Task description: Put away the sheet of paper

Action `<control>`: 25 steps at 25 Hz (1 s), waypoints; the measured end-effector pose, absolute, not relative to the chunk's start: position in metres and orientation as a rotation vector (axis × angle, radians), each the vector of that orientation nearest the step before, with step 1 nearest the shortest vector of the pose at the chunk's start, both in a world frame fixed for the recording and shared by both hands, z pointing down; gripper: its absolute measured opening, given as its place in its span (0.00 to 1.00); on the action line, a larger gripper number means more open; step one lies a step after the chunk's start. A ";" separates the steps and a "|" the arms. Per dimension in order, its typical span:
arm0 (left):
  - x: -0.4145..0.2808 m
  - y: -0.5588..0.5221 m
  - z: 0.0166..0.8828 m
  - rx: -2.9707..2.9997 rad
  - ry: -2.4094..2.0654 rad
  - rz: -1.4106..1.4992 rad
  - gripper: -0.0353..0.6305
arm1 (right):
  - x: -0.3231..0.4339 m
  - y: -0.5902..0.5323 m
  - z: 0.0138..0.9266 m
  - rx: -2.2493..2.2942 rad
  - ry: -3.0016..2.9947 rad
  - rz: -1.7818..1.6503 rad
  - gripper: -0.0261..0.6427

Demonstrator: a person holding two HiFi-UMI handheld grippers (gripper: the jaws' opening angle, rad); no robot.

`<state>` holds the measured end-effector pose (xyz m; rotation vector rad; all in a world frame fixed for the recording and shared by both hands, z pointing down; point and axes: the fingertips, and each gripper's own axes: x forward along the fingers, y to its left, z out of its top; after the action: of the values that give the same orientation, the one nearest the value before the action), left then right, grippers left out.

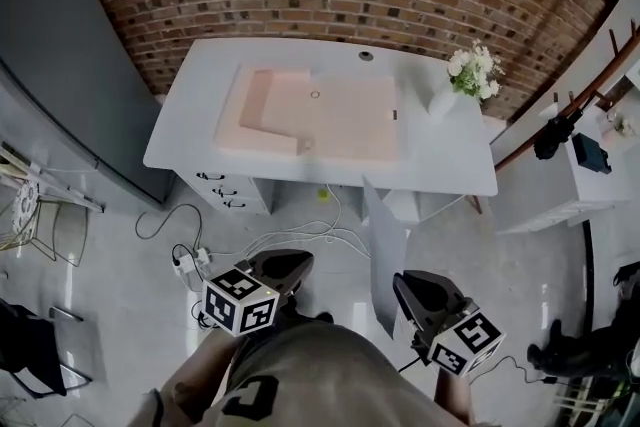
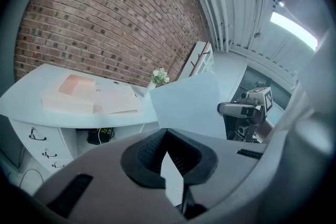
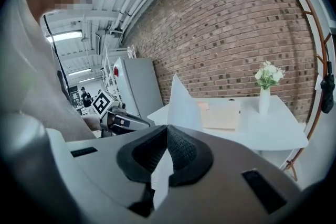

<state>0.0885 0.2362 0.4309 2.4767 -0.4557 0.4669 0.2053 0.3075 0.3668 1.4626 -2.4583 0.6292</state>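
The sheet of paper point(image 1: 385, 255) is pale grey-white and stands almost edge-on to the head view, over the floor in front of the white desk point(image 1: 200, 120). My right gripper point(image 1: 405, 283) is shut on its lower edge; in the right gripper view the sheet point(image 3: 181, 102) rises from the closed jaws. My left gripper point(image 1: 295, 260) is shut with nothing in it, well left of the sheet. From the left gripper view the sheet point(image 2: 186, 105) shows flat, with the right gripper point(image 2: 236, 109) at its right edge. An open peach folder point(image 1: 320, 115) lies on the desk.
A white vase of flowers point(image 1: 470, 75) stands at the desk's right end. Drawers point(image 1: 225, 190) sit under its left side. Cables and a power strip point(image 1: 190, 260) lie on the floor. A grey cabinet point(image 1: 60, 65) stands left, a brick wall behind.
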 end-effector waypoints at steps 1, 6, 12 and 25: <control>0.086 0.228 0.430 2.476 -0.456 0.460 0.07 | 0.203 0.300 0.366 1.461 -2.453 0.626 0.07; 0.074 0.190 0.429 2.473 -0.452 0.430 0.07 | 0.192 0.265 0.360 1.457 -2.422 0.606 0.07; 0.053 0.152 0.429 2.461 -0.453 0.395 0.07 | 0.172 0.230 0.356 1.439 -2.386 0.590 0.07; -0.010 0.087 0.429 2.437 -0.530 0.294 0.07 | 0.136 0.154 0.346 1.458 -2.316 0.520 0.07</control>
<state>-0.0104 0.0866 0.4286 2.4372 -0.5296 0.2935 0.1364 0.1545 0.3461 1.4582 -2.3163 0.5203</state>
